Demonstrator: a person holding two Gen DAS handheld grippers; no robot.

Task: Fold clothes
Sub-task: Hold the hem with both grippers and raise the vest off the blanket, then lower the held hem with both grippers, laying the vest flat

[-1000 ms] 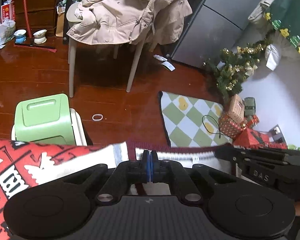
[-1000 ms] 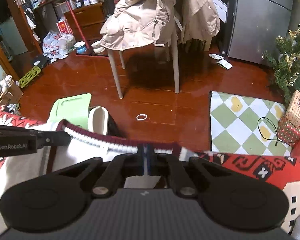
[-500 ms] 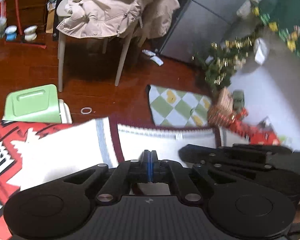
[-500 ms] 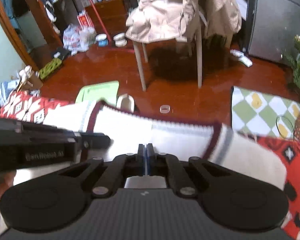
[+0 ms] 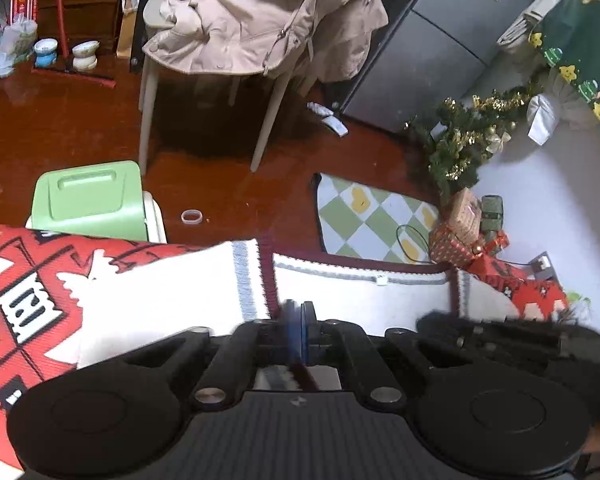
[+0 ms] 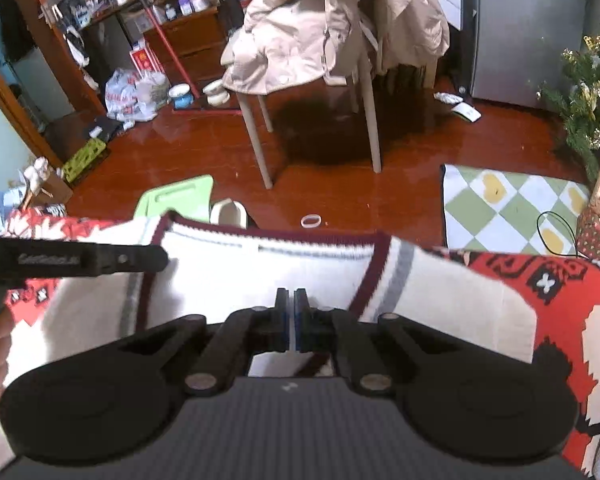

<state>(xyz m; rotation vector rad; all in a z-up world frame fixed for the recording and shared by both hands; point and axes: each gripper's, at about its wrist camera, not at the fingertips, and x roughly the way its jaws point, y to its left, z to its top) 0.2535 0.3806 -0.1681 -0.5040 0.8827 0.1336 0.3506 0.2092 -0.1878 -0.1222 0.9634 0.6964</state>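
While sweater [image 5: 352,296] is lying spread on red patterned blanket [image 5: 24,280], am gripping its white knit: left hand-held gripper [image 5: 297,334] clenched near maroon band, right hand-held gripper [image 6: 291,326] clenched beside maroon trim. Folding barely starting; body folds remaining.

One white knit sweater, two black grippers, a scatter of single items

One white knit sweater with maroon trim [image 5: 352,296]; two black two-finger grippers, left [image 5: 299,334] and right [image 6: 291,322]; one pale chair [image 5: 268,120] at 12 o'clock; two small ceramic bowls [image 5: 85,53], perhaps, at 11 o'clock; one green checked mat [image 6: 508,208] at 2 o'clock.
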